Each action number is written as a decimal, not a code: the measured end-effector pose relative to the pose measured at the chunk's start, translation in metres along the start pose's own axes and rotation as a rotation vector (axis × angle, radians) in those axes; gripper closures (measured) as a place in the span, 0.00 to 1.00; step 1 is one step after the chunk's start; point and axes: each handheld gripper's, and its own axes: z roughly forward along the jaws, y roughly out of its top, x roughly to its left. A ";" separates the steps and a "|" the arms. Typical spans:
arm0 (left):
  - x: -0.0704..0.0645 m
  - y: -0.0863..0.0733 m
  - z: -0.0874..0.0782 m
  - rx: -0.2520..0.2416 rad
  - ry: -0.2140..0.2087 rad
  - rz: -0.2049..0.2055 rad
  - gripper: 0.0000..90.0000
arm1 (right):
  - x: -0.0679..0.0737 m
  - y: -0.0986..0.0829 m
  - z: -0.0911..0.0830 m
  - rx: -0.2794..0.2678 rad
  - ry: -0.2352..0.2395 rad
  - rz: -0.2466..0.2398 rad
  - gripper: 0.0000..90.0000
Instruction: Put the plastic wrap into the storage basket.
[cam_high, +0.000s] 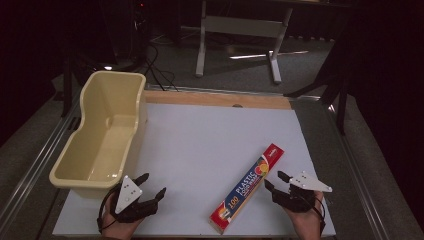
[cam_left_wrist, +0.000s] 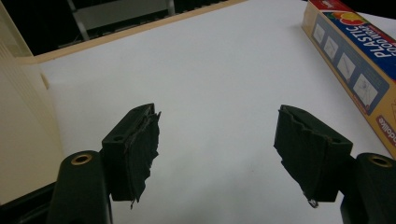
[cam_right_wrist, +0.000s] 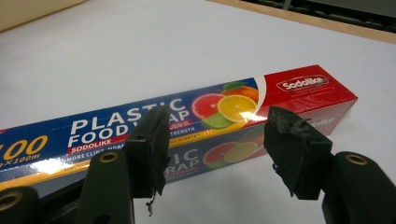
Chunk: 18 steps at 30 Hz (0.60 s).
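Shadow swallows everything beyond the table's far edge in the high view, so I can make out little there besides a pale metal stand (cam_high: 240, 30) and some cables on the floor. My forearms are cut off at the bottom of that picture.

Starting at the left, the cream plastic tub (cam_high: 102, 132) sits on the white board's (cam_high: 210, 135) left side, open side up; the left gripper view catches just a strip of its ribbed wall. The left gripper (cam_high: 152, 186) hovers near the tub's near corner, jaws spread wide with nothing but bare board between them. From its own camera I see the worn, ragged edges of its black pads (cam_left_wrist: 142, 149), which the high view is too small to show.

Further right lies the plastic food wrap box (cam_high: 248, 189), a long carton flat on the board, running diagonally from the near edge up toward the right. It is blue with a red end, white lettering, a "100" mark and citrus fruit pictures; its near end is cut off in the right gripper view.

The right gripper (cam_high: 275, 181) sits just beside the box's right flank, jaws wide apart, holding nothing. I cannot tell whether a jaw touches the carton.
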 end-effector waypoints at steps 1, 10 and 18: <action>0.000 0.000 0.000 0.000 -0.001 0.001 0.33 | 0.001 0.000 0.000 0.003 0.000 -0.003 0.44; -0.001 0.000 0.001 -0.002 0.000 0.011 0.33 | 0.004 0.001 0.003 0.021 0.013 0.011 0.52; -0.003 -0.001 0.002 -0.001 -0.001 0.014 0.33 | -0.004 -0.002 0.014 0.106 0.033 0.073 1.00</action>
